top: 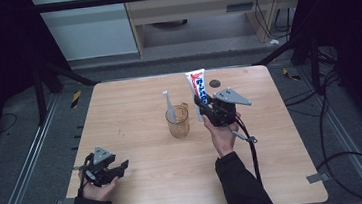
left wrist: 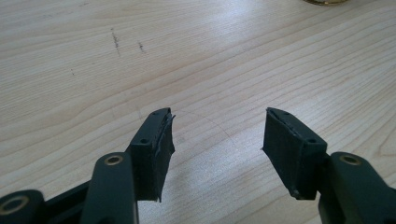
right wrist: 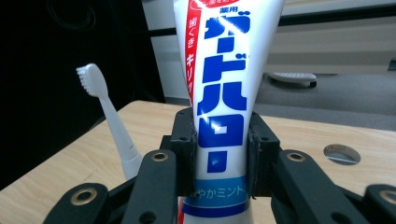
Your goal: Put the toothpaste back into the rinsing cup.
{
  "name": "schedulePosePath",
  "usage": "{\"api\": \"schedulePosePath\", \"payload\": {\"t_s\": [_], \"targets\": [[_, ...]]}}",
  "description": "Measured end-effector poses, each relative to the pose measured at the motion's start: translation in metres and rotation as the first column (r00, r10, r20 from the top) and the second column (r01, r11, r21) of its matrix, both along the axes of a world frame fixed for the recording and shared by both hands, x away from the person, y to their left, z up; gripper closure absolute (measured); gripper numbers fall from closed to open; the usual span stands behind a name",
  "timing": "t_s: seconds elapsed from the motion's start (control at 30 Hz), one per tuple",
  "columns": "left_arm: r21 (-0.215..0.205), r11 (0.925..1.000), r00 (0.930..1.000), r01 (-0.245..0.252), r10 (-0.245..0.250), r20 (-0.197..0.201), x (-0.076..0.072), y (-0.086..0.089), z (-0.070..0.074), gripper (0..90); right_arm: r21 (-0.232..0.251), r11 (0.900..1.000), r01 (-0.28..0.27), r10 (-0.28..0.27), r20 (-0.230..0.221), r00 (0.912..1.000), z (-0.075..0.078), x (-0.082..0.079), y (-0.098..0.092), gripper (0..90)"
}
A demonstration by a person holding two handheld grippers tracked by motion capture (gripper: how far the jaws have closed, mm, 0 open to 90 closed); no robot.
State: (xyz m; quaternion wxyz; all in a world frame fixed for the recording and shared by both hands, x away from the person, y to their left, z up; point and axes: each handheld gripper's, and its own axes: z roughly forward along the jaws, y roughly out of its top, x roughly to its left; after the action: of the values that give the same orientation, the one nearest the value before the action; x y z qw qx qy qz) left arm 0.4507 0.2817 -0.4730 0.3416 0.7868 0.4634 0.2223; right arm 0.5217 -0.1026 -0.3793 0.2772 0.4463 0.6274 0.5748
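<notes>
High view: looking forward and down over the whole table (top: pixel 143 196) from above. Left gripper view: skimming close over the wood, catching the cup (left wrist: pixel 325 2) at the upper right of the frame. Right gripper view: facing level, close on the toothpaste tube (right wrist: pixel 219 93), sharing the toothbrush (right wrist: pixel 105 116) with the high view.

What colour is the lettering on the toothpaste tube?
Blue on the white toothpaste tube, clearest in the right gripper view.

We see a pale wood-grain table (top: pixel 137 136), matt, faintly scuffed. The tube (right wrist: pixel 219 107) looks like glossy white plastic with blue and red print. Toothbrush (right wrist: pixel 109 126): smooth white plastic, bristled head. Cup (top: pixel 177 121): clear amber plastic, shiny. Right gripper (right wrist: pixel 219 158) jaws are matt black plastic with brass-coloured rivets; left gripper (left wrist: pixel 217 140) pads look rough-edged, rubbery.
</notes>
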Motion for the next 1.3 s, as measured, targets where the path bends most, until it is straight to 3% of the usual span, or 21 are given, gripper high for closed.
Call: {"api": "schedulePosePath", "payload": {"t_s": [0.77, 1.3], "targets": [[-0.002, 1.0000, 1.0000, -0.003, 0.003, 0.001, 0.000, 0.001, 0.000, 41.7, 0.055, 0.998, 0.017, -0.022, 0.083, 0.9963, 0.002, 0.027, 0.026, 69.4], [-0.005, 1.0000, 1.0000, -0.002, 0.002, 0.006, 0.000, 0.001, 0.000, 41.8, 0.061, 0.998, -0.007, 0.004, 0.065, 0.9979, -0.017, 0.043, 0.048, 69.3]]}}
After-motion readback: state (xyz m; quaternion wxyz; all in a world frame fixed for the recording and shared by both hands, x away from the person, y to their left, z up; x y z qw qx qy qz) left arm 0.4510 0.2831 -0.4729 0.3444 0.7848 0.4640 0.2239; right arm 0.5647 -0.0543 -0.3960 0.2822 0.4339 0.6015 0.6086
